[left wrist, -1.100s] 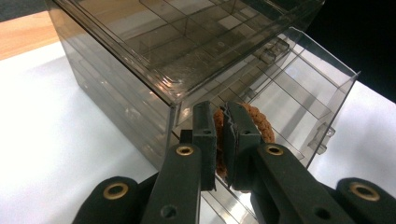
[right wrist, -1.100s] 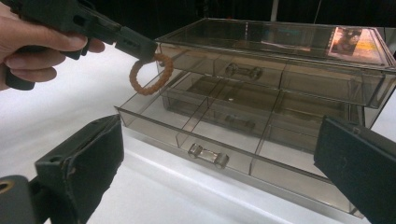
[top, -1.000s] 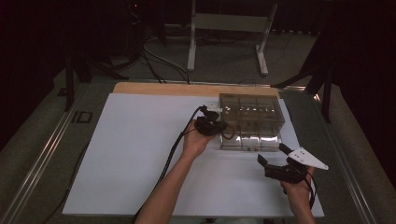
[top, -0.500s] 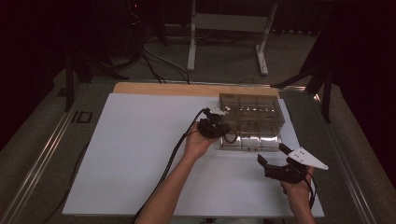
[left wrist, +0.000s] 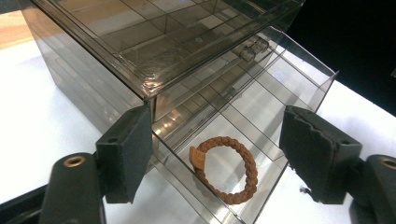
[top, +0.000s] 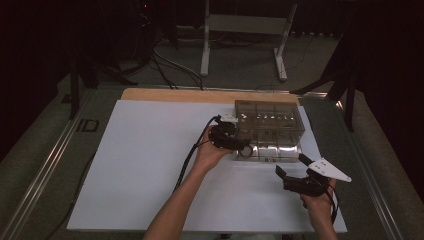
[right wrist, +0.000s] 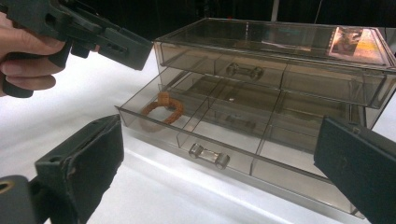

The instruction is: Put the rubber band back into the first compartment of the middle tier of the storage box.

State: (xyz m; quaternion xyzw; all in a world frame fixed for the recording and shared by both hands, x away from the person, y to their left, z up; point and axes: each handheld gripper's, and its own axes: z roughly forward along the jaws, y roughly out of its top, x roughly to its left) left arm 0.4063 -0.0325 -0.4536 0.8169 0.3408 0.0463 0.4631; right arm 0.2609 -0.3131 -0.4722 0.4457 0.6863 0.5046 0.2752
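A smoky clear plastic drawer box (top: 270, 127) stands on the white table, its bottom drawer (right wrist: 219, 149) pulled out. A brown braided bracelet (left wrist: 225, 169) (right wrist: 161, 111) lies in the drawer's left end compartment. My left gripper (top: 239, 143) (left wrist: 215, 158) hovers open at the box's left front corner, jaws spread either side of the bracelet and above it, holding nothing. The left gripper (right wrist: 116, 44) also shows at upper left in the right gripper view. In front of the box to the right, my right gripper (top: 290, 170) (right wrist: 215, 182) stands open and empty, facing the drawer's handle (right wrist: 209, 155).
The white sheet (top: 150, 165) covers most of the table, with a wooden strip (top: 175, 95) along its far edge. Metal rails (top: 45, 165) run down both sides. A stand's legs (top: 240, 45) and cables (top: 165, 60) lie on the floor beyond.
The left gripper has shifted a little right, closer over the open drawer's left end. The right gripper has stayed put.
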